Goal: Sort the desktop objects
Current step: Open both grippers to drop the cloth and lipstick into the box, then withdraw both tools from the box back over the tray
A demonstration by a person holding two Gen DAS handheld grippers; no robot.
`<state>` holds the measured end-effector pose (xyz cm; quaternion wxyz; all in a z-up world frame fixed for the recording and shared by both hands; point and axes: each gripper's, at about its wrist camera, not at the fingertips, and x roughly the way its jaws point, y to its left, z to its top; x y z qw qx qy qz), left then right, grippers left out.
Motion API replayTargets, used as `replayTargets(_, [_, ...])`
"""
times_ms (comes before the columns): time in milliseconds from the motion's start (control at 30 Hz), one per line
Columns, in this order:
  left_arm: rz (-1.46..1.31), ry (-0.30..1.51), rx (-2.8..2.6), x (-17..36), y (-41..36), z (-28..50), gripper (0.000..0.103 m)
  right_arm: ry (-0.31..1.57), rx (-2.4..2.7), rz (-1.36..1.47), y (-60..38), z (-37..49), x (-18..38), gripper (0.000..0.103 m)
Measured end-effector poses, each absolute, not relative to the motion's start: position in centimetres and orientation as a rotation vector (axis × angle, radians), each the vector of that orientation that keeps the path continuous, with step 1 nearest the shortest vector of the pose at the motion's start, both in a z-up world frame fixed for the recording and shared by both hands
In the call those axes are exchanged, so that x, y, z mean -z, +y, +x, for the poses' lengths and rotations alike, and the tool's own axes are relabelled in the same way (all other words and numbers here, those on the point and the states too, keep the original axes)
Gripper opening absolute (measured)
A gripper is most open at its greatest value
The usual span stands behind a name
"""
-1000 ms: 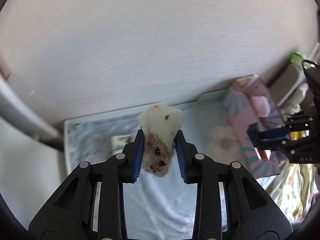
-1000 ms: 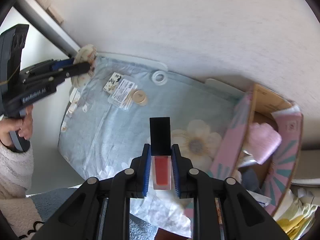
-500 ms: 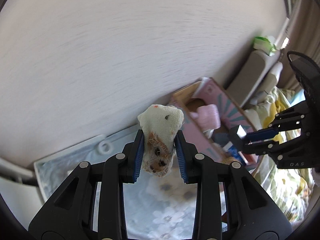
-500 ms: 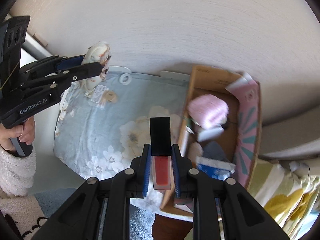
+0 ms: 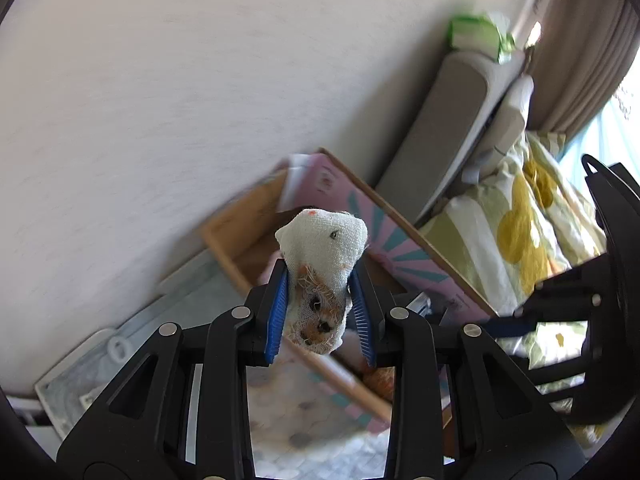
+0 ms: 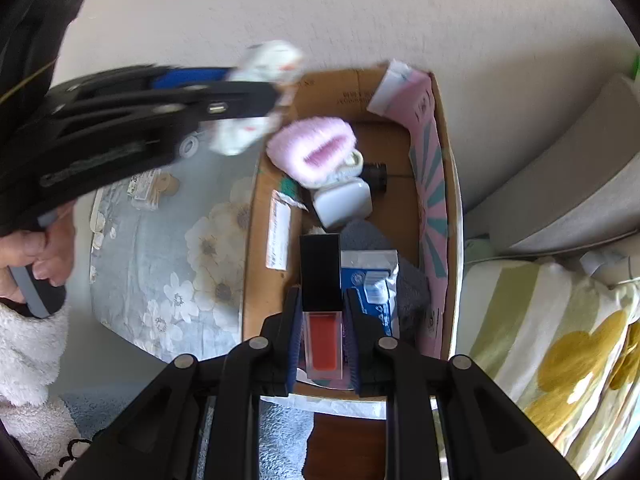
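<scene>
My left gripper (image 5: 320,280) is shut on a small white cloth toy (image 5: 324,244) with orange patches, above the near wall of an open pink cardboard box (image 5: 404,252). In the right wrist view the left gripper (image 6: 260,92) hangs blurred over the box's far left corner with the cloth toy (image 6: 272,60) in it. My right gripper (image 6: 322,304) is shut on a red lip gloss tube (image 6: 322,336) with a black cap, held over the inside of the box (image 6: 438,184). The right gripper (image 5: 516,324) also shows at the right of the left wrist view.
The box holds a pink fluffy item (image 6: 312,148), a white case (image 6: 344,200), a blue packet (image 6: 372,280) and more. Left of it lies a floral mat (image 6: 180,248) with a small packet (image 6: 148,188). Yellow-patterned bedding (image 6: 540,340) lies to the right. A hand (image 6: 44,248) grips the left handle.
Both grippers have swung from above the floral mat over to the box, each keeping hold of its object. The box now lies directly under the right gripper.
</scene>
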<state>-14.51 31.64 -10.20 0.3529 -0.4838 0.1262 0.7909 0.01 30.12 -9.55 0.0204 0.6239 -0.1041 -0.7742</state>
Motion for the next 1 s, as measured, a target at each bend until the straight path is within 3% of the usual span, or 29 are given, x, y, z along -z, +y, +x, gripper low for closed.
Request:
replayTargets(300, [-1.311, 0.386, -2.009, 13.8, 36.0, -15.0, 0.028, -0.394, 2.364, 1.929, 31.2, 0.1, 12.0, 0.018])
replayTargets(667, [-1.292, 0.419, -2.025, 13.7, 35.8, -15.0, 0.028, -0.425, 2.351, 1.943, 31.5, -0.3, 12.4, 0.018])
replayTargets(733, [-1.276, 0.414, -2.037, 13.6, 35.7, -14.8, 0.030, -0.434, 2.355, 1.966, 31.5, -0.4, 12.6, 0.020])
replayTargets(767, [-1.275, 0.403, -2.042, 13.4, 35.6, -14.8, 0.032, -0.453, 2.359, 1.970, 31.6, -0.4, 12.6, 0.028])
replayTargets(800, [-1.281, 0.387, -2.037, 13.4, 35.6, -14.8, 0.037, -0.471, 2.369, 1.958, 31.7, -0.3, 12.5, 0.045])
replayTargets(867, [-1.293, 0.378, -2.038, 13.2, 35.6, -14.8, 0.063, -0.522, 2.399, 1.932, 32.1, 0.0, 12.1, 0.071])
replayTargets(900, [-1.279, 0.388, -2.058, 12.9, 35.5, -14.6, 0.094, -0.536, 2.412, 1.928, 32.3, 0.1, 12.0, 0.073])
replayTargets(933, [-1.248, 0.390, -2.081, 12.5, 35.4, -14.3, 0.102, -0.550, 2.427, 1.923, 32.5, 0.2, 11.8, 0.073])
replayTargets(1000, [-1.206, 0.380, -2.098, 11.7, 35.0, -13.9, 0.103, -0.565, 2.445, 1.919, 32.7, 0.5, 11.5, 0.073])
